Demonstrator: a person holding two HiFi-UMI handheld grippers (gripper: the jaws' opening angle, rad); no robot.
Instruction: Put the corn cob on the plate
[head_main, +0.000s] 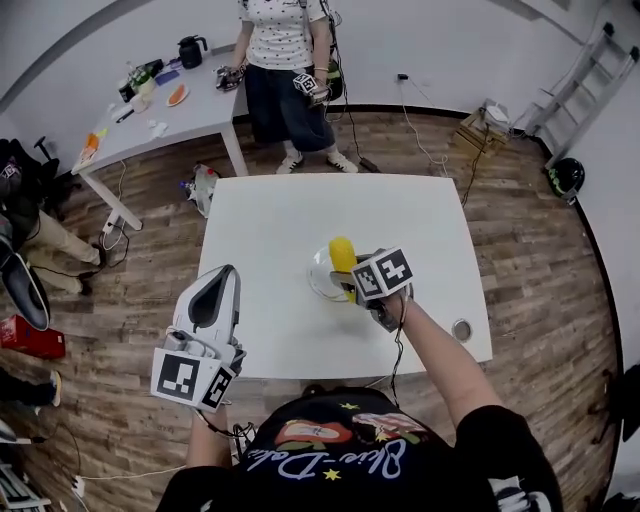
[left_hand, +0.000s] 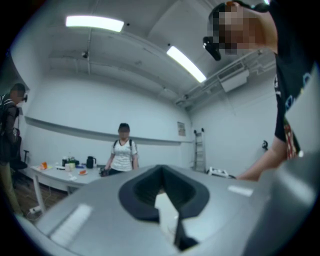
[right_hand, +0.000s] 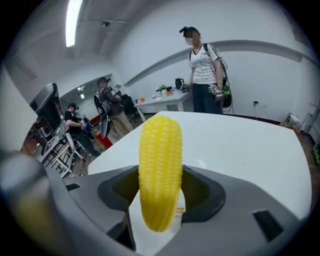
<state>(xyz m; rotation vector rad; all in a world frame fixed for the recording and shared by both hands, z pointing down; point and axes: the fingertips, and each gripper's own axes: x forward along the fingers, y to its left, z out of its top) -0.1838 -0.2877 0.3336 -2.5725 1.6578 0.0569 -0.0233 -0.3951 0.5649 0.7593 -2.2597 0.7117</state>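
White walls ring a wood-plank floor — white table at centre, cluttered side table and ladder beyond.

White table: plate, small round object.

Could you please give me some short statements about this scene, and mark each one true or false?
1. The right gripper holds the corn cob. True.
2. The left gripper holds the plate. False: it holds nothing and is left of the plate.
3. The corn cob is green. False: it is yellow.
4. A small round object stands near the right edge of the table. True.
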